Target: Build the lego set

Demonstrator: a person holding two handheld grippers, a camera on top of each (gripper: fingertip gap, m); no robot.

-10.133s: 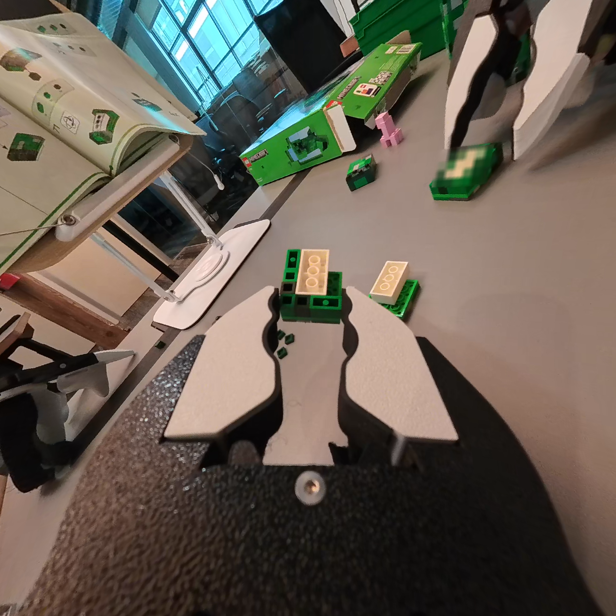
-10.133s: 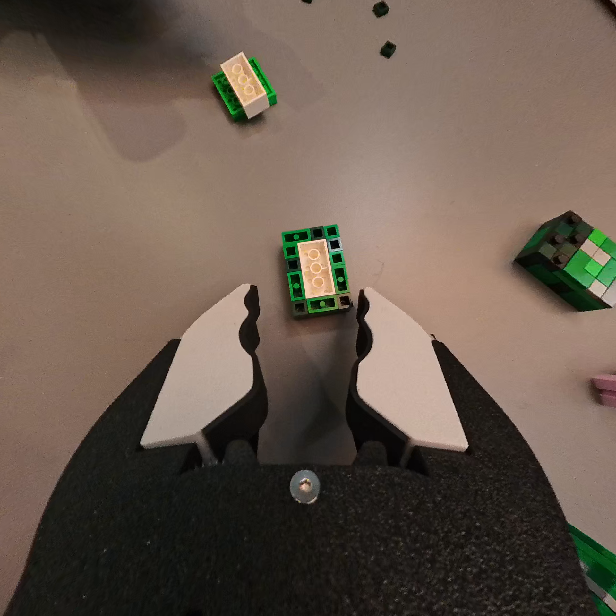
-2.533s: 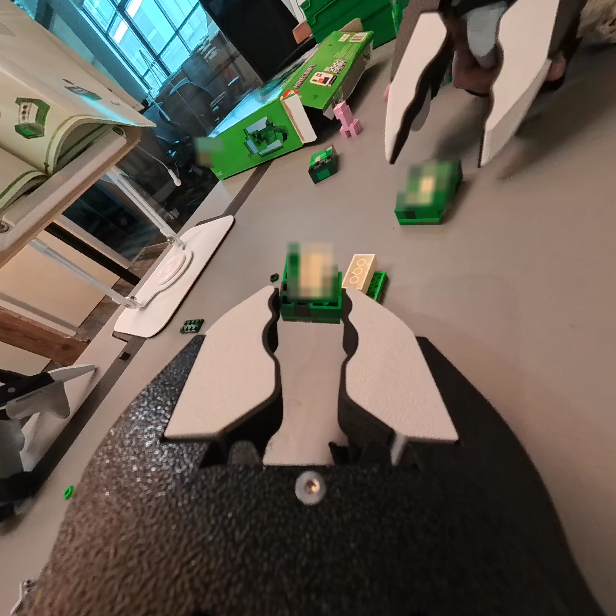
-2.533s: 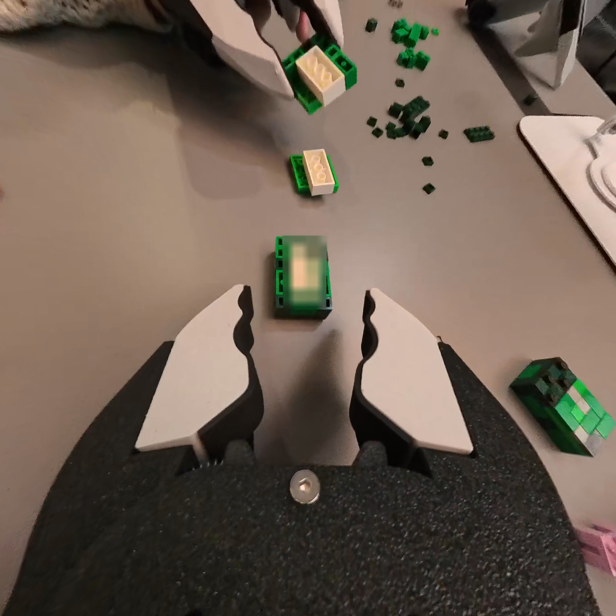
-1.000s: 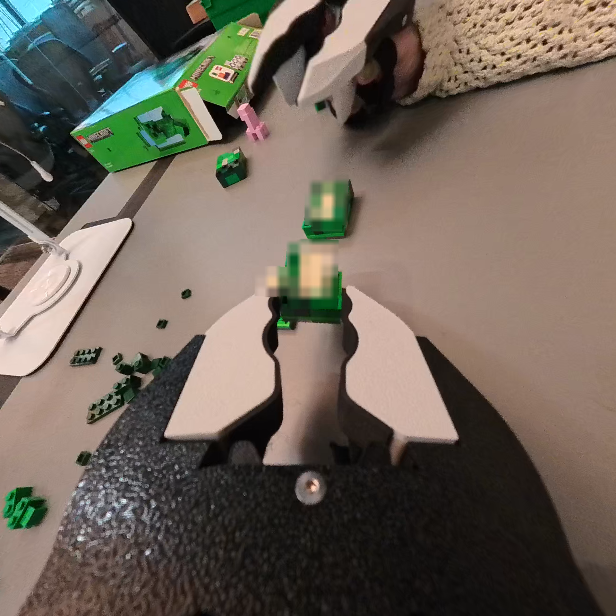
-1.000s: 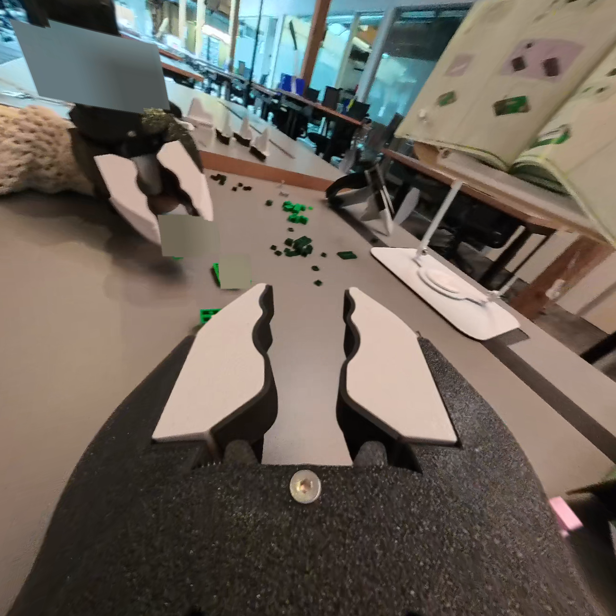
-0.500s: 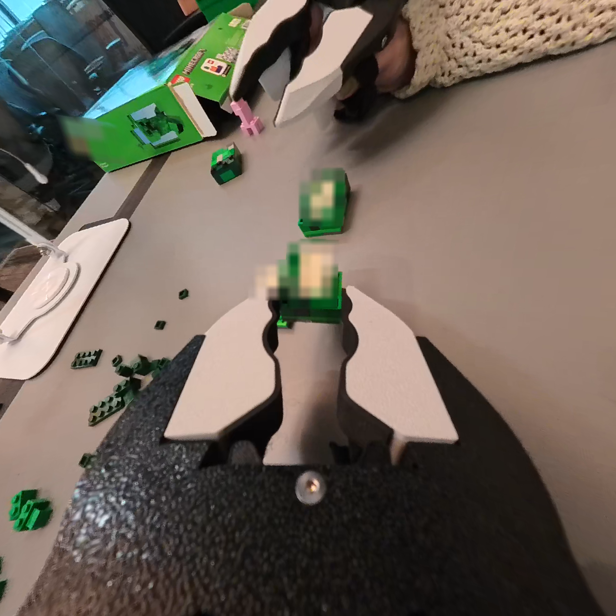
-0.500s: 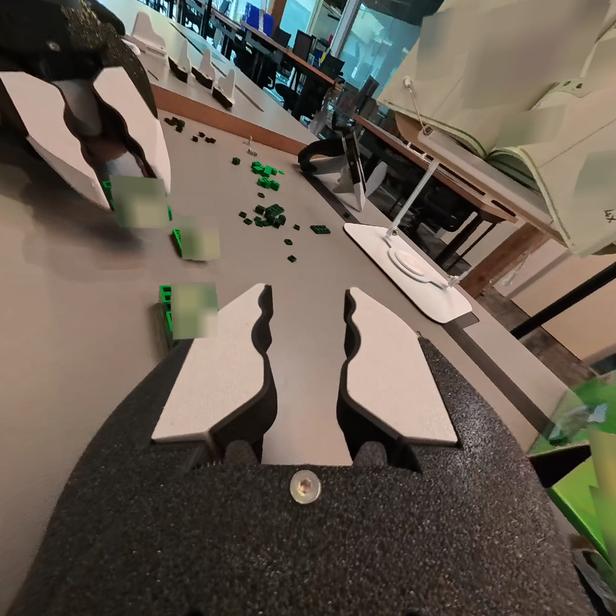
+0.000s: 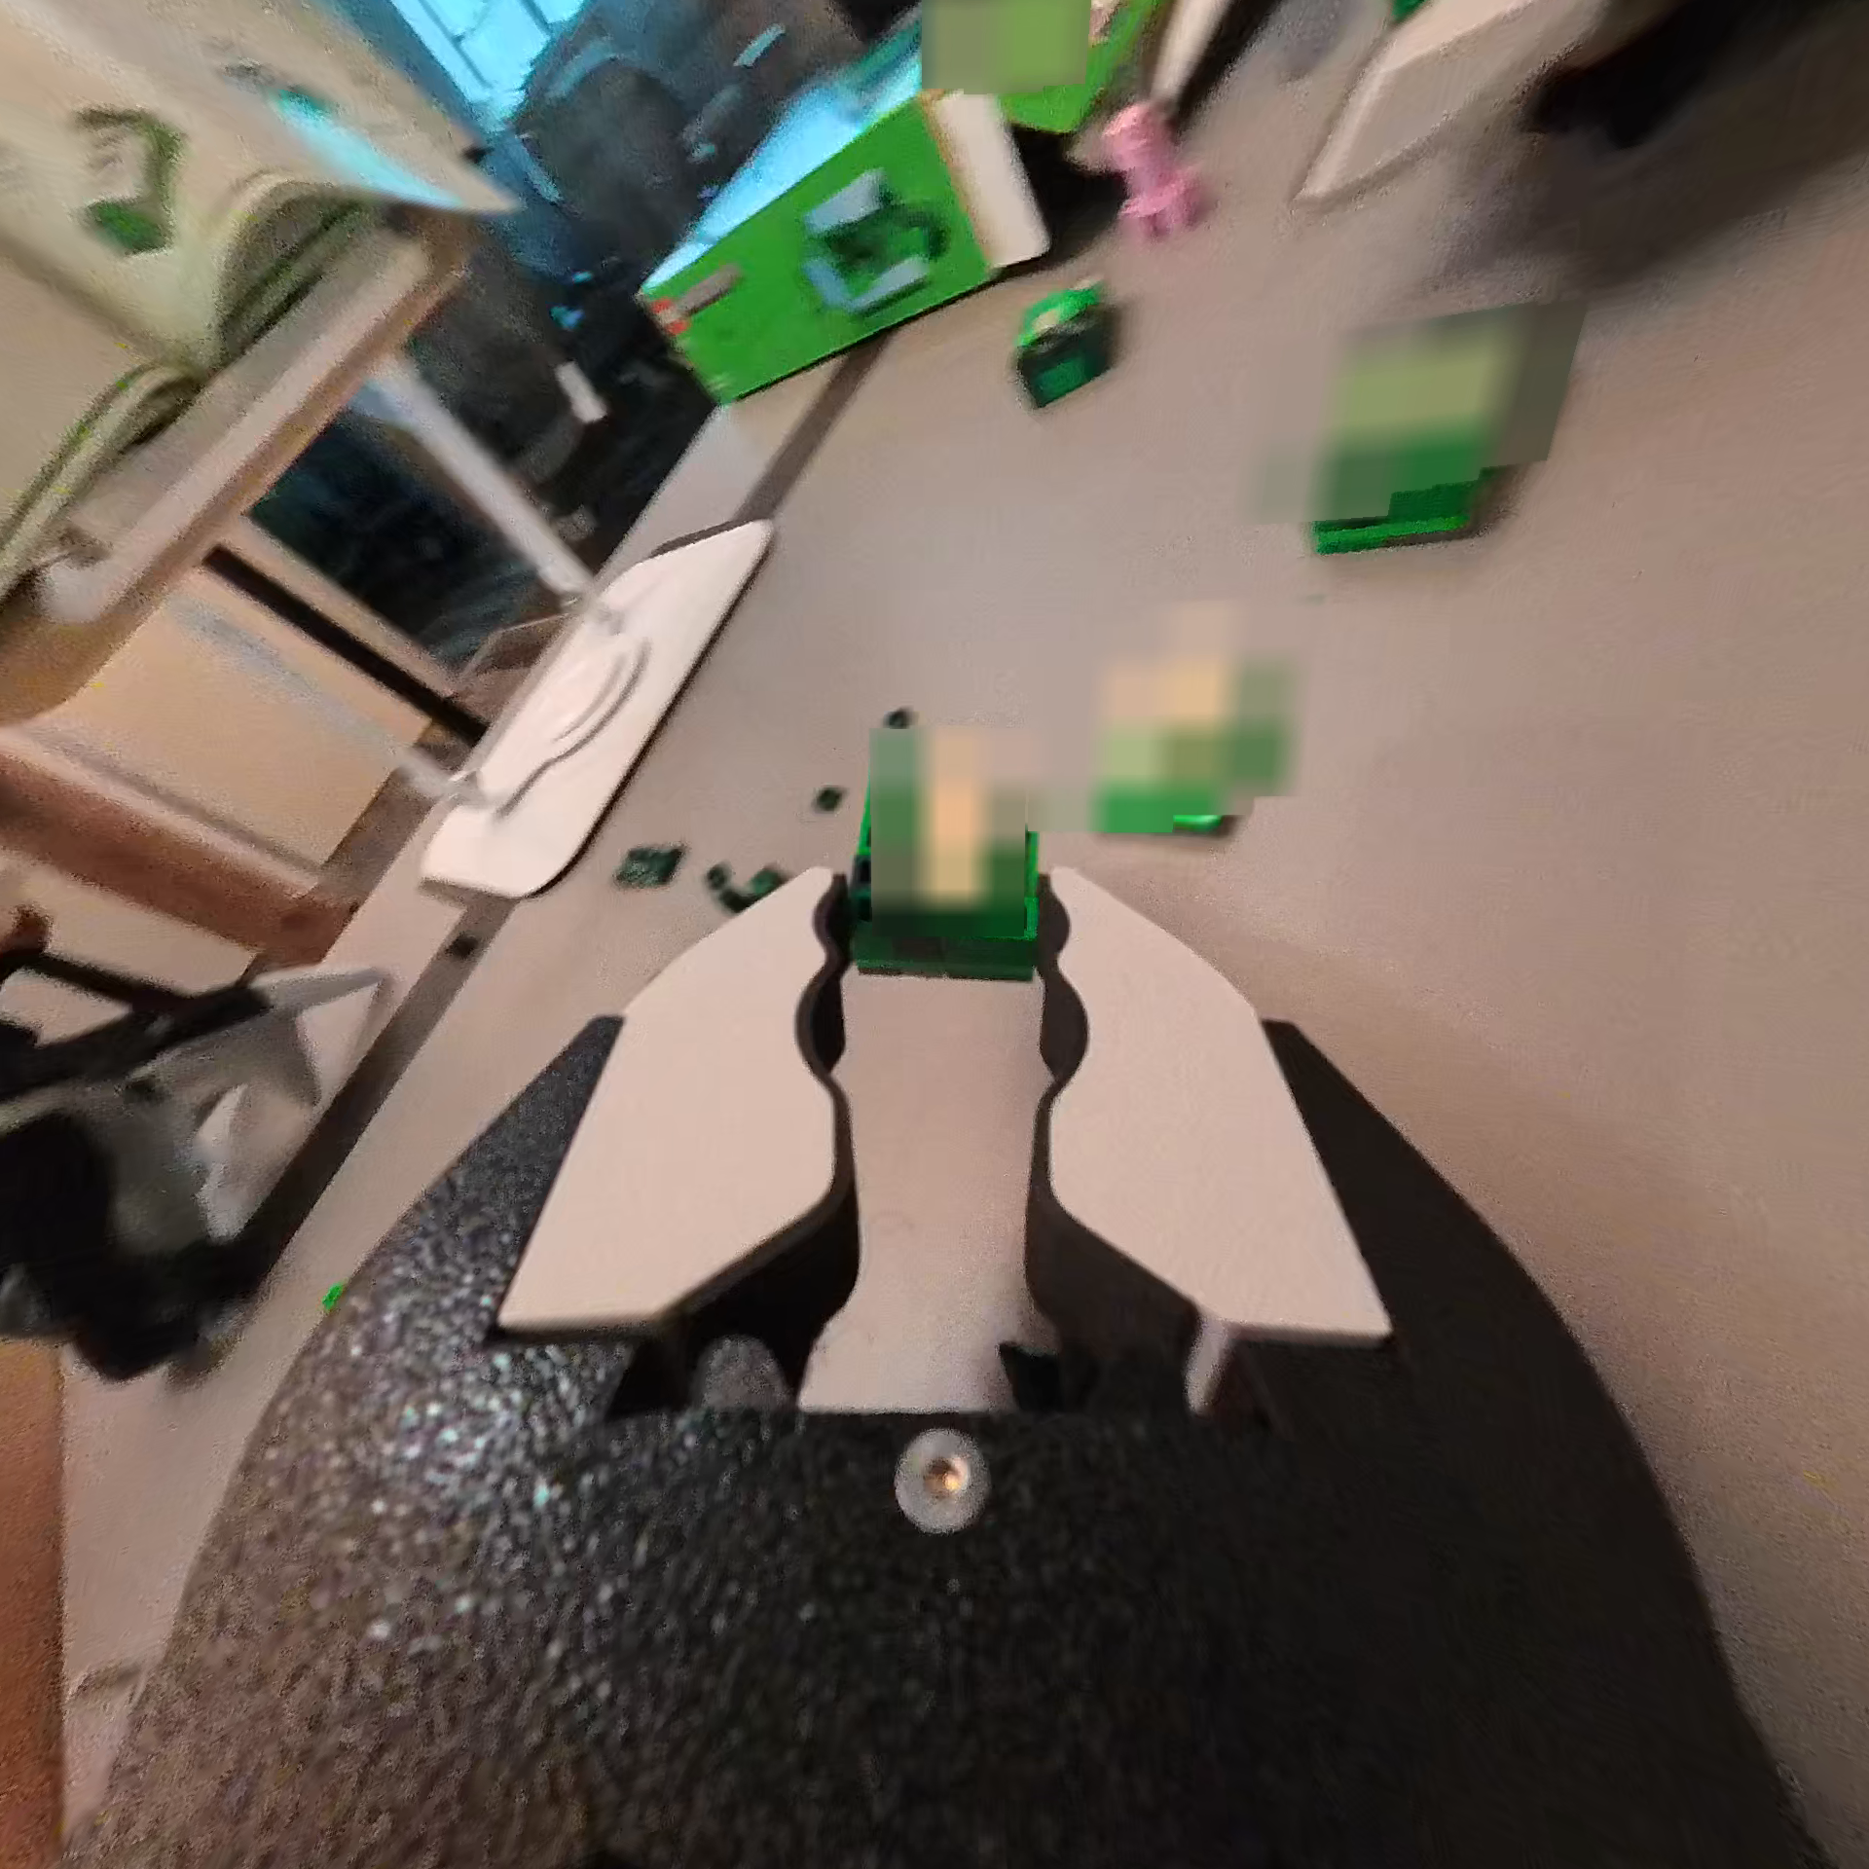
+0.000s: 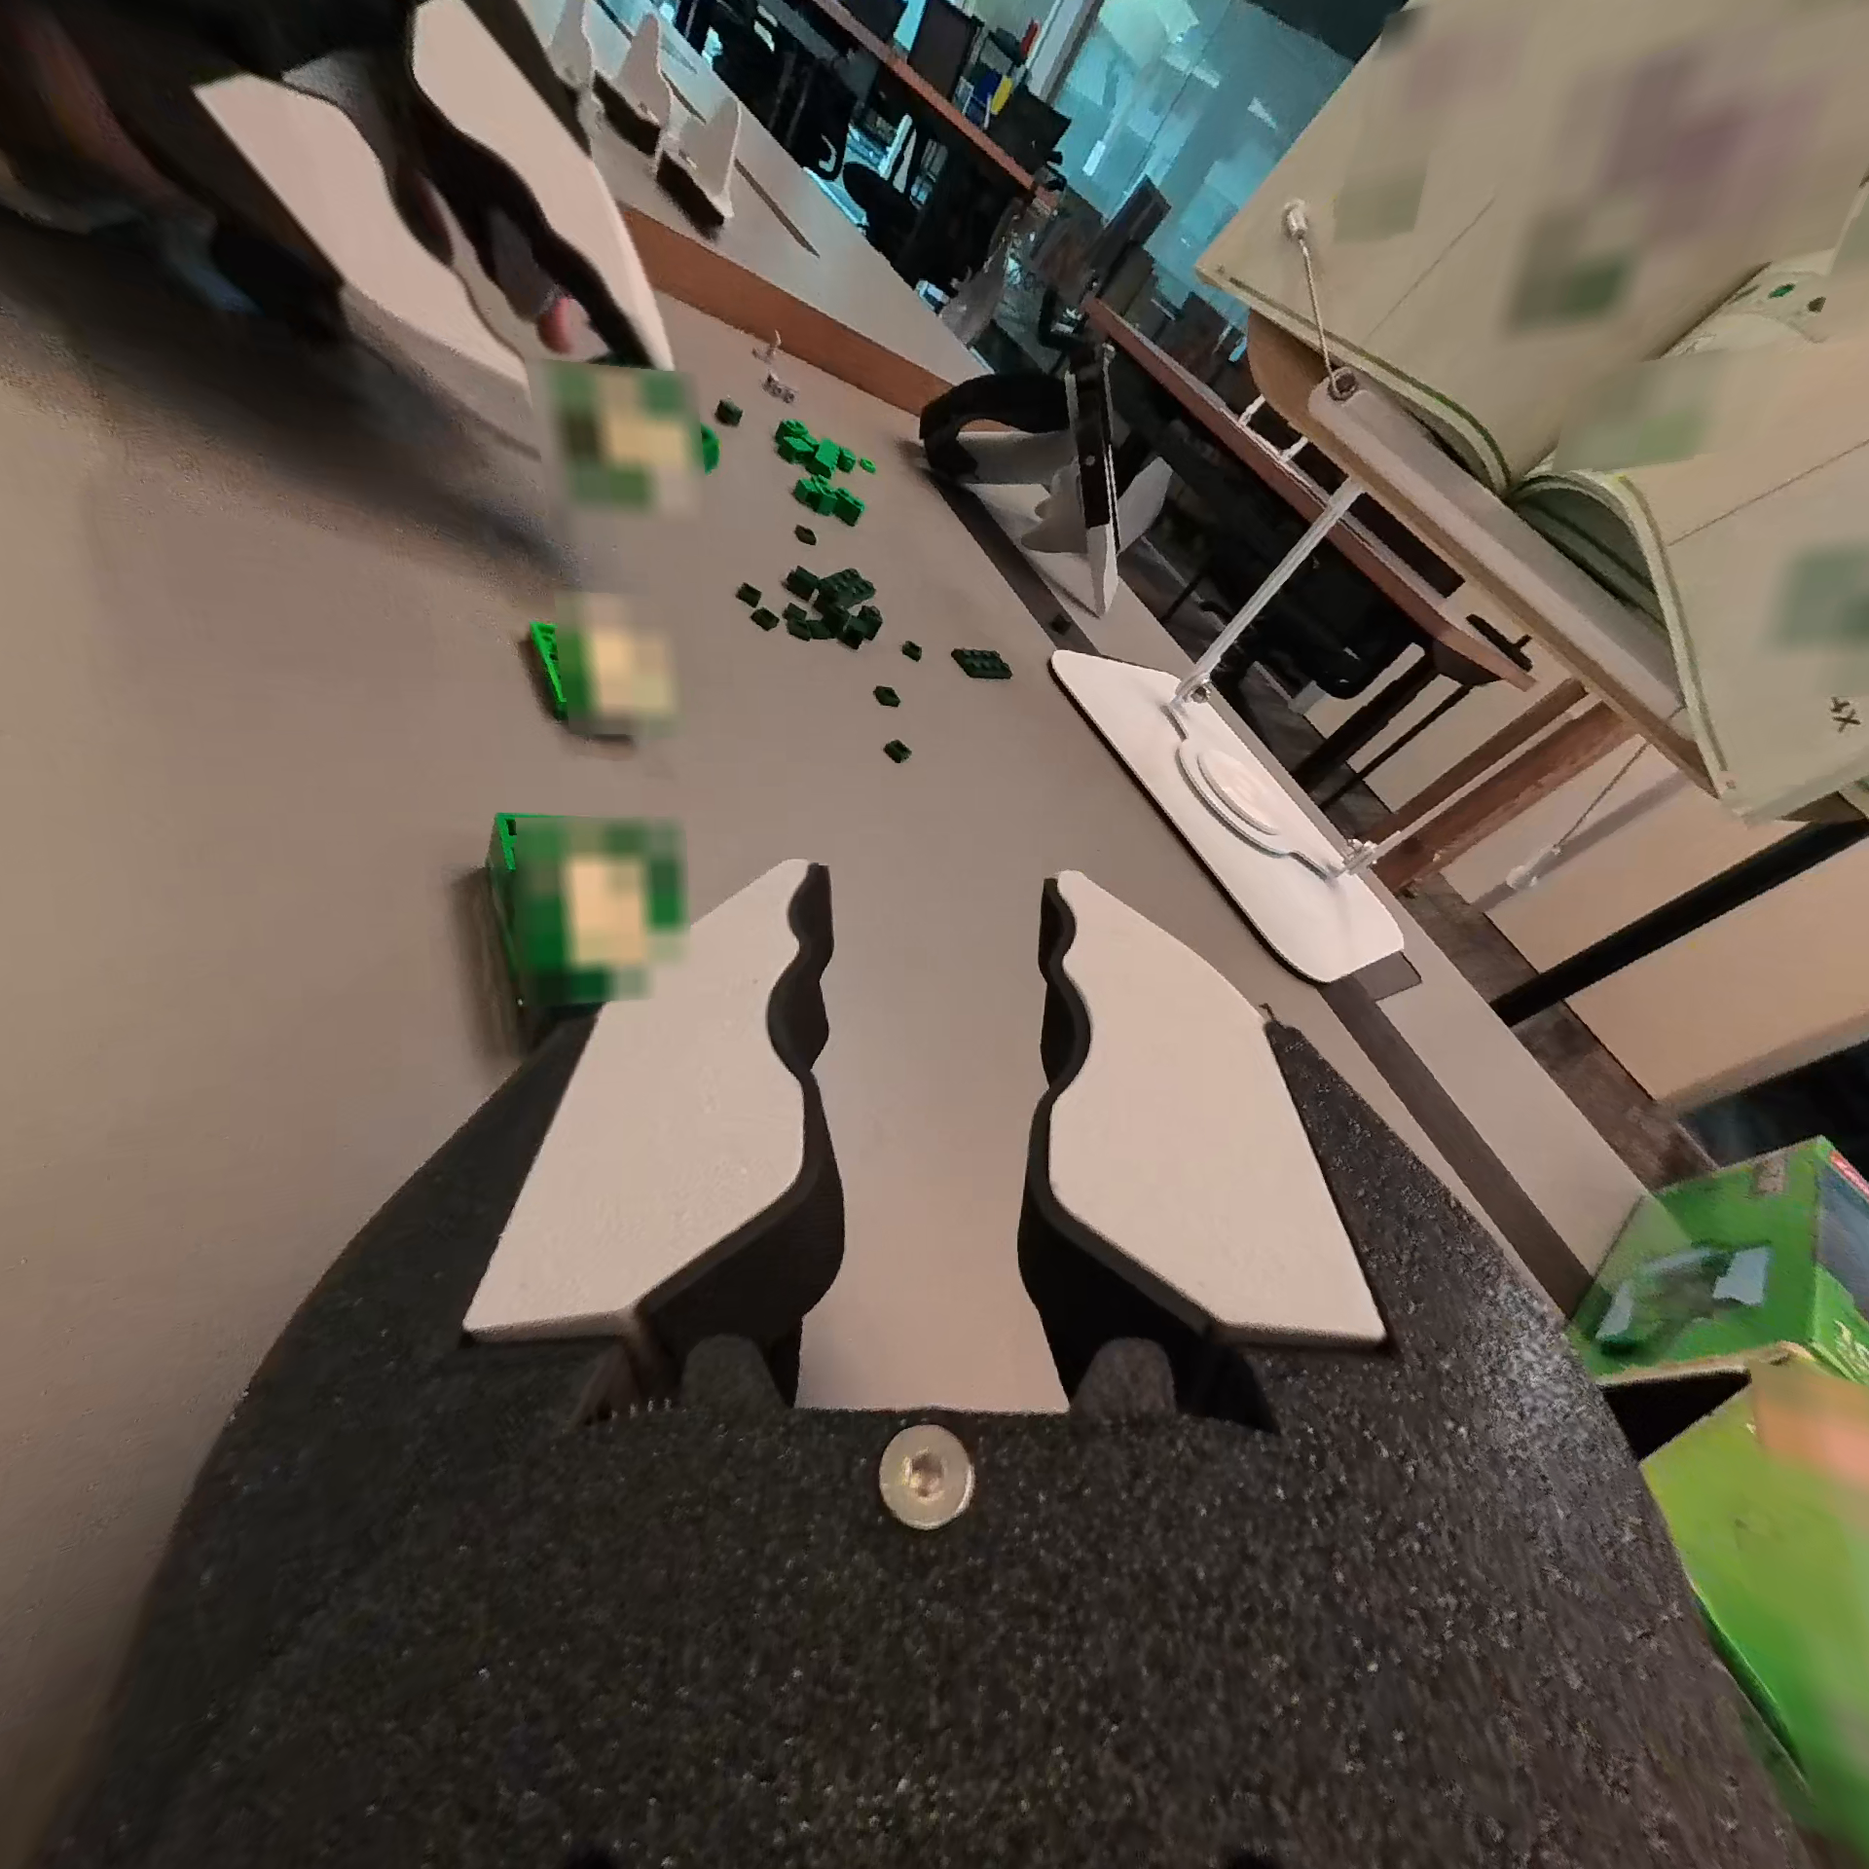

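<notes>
My left gripper (image 9: 941,890) is shut on a green Lego assembly (image 9: 946,951) with a cream brick on top, held above the grey table. A green plate with a cream brick (image 9: 1153,814) lies just beyond it to the right. A taller green block (image 9: 1416,516) stands farther off. My right gripper (image 10: 936,890) is open with a narrow gap and holds nothing. The green block (image 10: 511,890) stands just left of its left finger, and the plate piece (image 10: 546,657) lies beyond. My left gripper (image 10: 582,364) shows at the top left there, holding its assembly (image 10: 708,445).
Loose dark green pieces (image 10: 829,607) lie scattered mid-table. A white stand base (image 10: 1234,809) carries the open instruction booklet (image 10: 1517,253) along the table edge. Green boxes (image 9: 839,253), a small dark green cube (image 9: 1062,344) and a pink figure (image 9: 1153,172) lie at the far end. Some 20 cm of space lies between my two pairs of fingers.
My left gripper keeps its grip on the assembly while its view swings left and blurs. My right gripper has narrowed its jaws, lifted off the green block and drifted to its right.
</notes>
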